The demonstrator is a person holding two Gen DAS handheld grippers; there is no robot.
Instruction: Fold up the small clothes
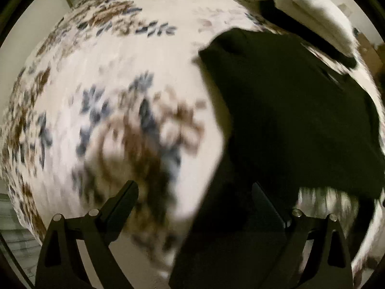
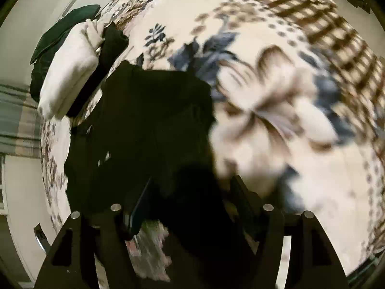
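Note:
A black garment [image 1: 288, 110] lies on a floral bedspread [image 1: 120, 72], with one edge lifted toward both cameras. In the left wrist view my left gripper [image 1: 195, 192] has its jaws wide apart, and the black cloth drapes over the right finger [image 1: 267, 204]. In the right wrist view the same black garment [image 2: 154, 120] fills the middle. My right gripper [image 2: 190, 185] also stands wide, with black cloth hanging between its fingers. Both views are blurred by motion.
A folded white garment [image 2: 69, 72] lies on a dark one [image 2: 65, 24] at the bed's far left edge; the white one also shows in the left wrist view [image 1: 308, 7]. A checked brown border [image 2: 324, 24] runs along the bedspread's far side.

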